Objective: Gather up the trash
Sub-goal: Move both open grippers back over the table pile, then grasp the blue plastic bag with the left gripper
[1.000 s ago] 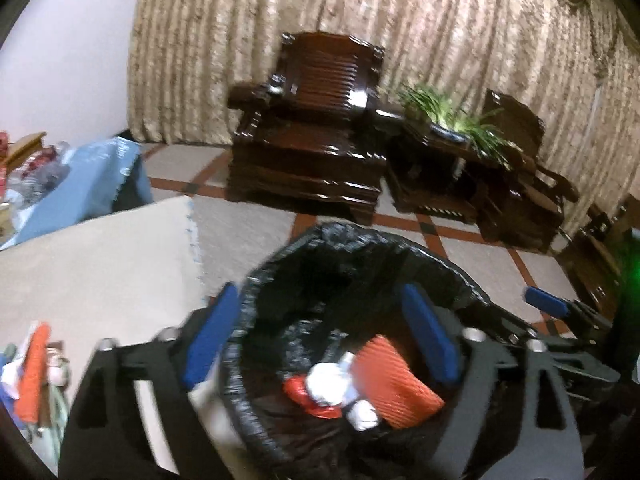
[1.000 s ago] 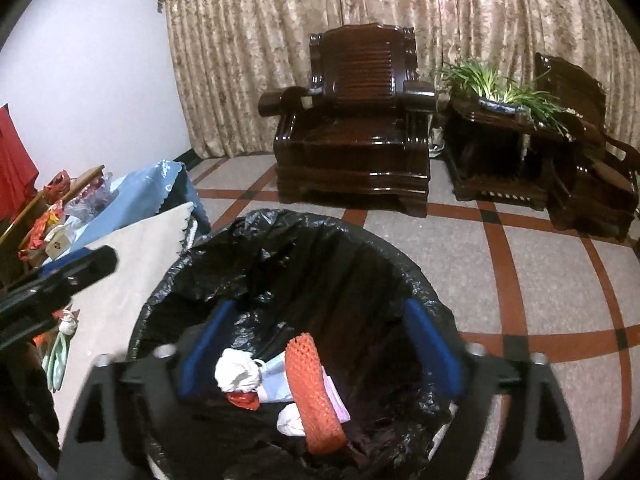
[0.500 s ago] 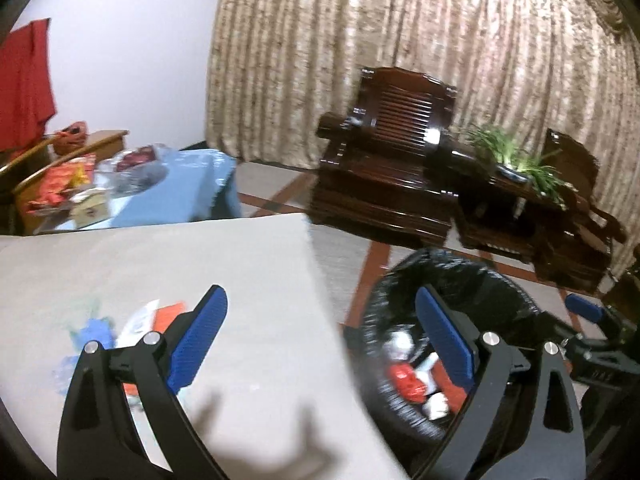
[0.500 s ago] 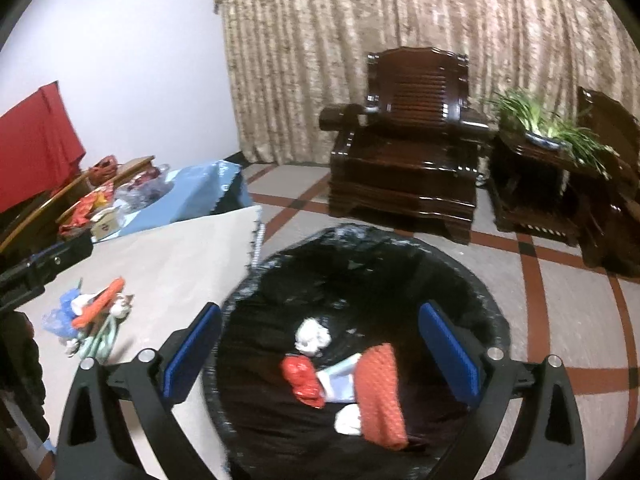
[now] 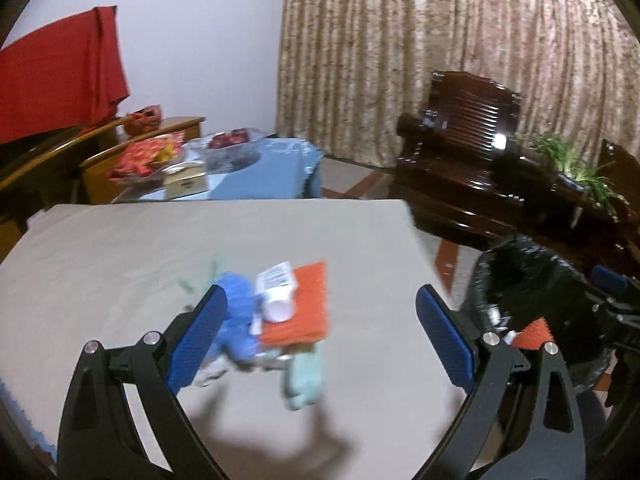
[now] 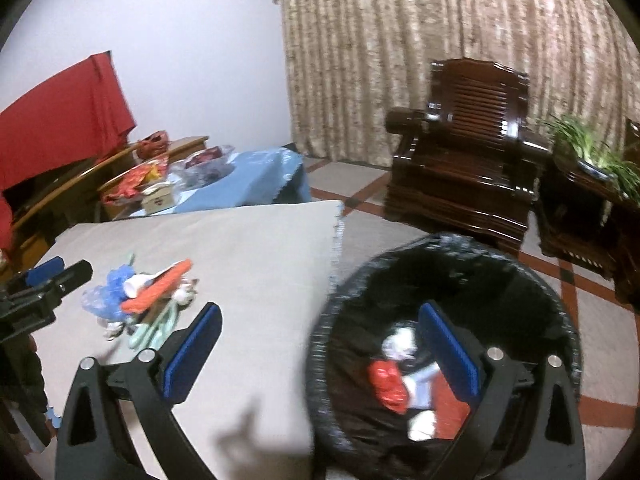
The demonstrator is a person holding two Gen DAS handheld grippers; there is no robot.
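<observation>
Worktop (image 5: 120,248) carried the trash pile (image 5: 276,320), w/ lined bin (image 6: 440,344) just off its right edge. Left gripper (image 5: 320,332), jaws wide open & empty, faced the pile dead ahead, nearer than right gripper (image 6: 320,352), also open, empty, straddling bin rim.

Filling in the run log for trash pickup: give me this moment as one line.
left claw: open, empty, aimed at trash pile on table | right claw: open, empty, by bin | bin: holds trash
</observation>
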